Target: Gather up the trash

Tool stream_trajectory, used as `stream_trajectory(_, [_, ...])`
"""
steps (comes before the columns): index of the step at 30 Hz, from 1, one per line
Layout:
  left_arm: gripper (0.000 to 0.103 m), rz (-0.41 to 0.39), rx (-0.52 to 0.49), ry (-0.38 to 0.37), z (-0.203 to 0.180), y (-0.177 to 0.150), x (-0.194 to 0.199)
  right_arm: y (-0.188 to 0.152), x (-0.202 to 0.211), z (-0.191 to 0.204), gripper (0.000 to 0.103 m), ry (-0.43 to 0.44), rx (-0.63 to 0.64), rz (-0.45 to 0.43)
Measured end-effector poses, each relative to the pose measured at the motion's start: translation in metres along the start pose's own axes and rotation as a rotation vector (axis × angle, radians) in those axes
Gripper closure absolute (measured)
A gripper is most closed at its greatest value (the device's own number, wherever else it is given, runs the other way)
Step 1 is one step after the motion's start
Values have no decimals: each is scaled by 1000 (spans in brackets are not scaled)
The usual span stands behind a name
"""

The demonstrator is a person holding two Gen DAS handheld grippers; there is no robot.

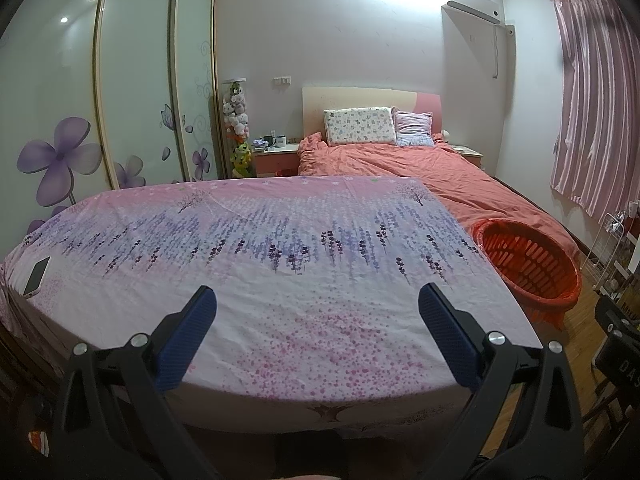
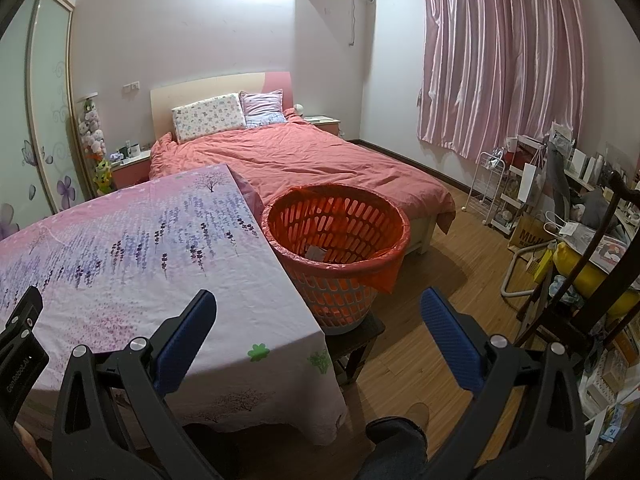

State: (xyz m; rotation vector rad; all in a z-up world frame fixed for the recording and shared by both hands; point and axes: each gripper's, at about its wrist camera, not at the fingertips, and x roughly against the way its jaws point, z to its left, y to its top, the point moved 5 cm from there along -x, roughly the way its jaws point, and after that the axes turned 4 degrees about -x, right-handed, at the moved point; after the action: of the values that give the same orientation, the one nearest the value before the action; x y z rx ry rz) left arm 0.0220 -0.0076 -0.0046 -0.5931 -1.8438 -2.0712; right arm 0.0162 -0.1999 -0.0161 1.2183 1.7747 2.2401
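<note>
Left tool (image 1: 316,300): my fingers spread wide, nothing between them, over the floral tabletop (image 1: 260,248).
Right tool (image 2: 318,304): also spread apart and unloaded, near the tabletop's corner.
Trash basket (image 2: 340,272): orange, bag-lined, on a dark stool (image 2: 356,336) just beside the tabletop.
Phone (image 1: 37,276): at the tabletop's left edge.

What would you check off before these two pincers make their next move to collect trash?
1. Left gripper open, empty: ok.
2. Right gripper open, empty: ok.
3. Round orange slatted plastic basket with orange liner upright beside the table: ok.
4. Something already in the basket, a flat pale item: ok.
5. Trash left on the lavender-print tablecloth: cannot tell; only a white smartphone shows.
6. Phone clear of both grippers: ok.
</note>
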Motion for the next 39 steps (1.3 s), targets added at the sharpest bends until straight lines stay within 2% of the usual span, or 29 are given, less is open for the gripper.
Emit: stream_trajectory(39, [4, -2, -11, -8, -3, 6, 1, 3, -3, 3, 2, 5, 4, 1])
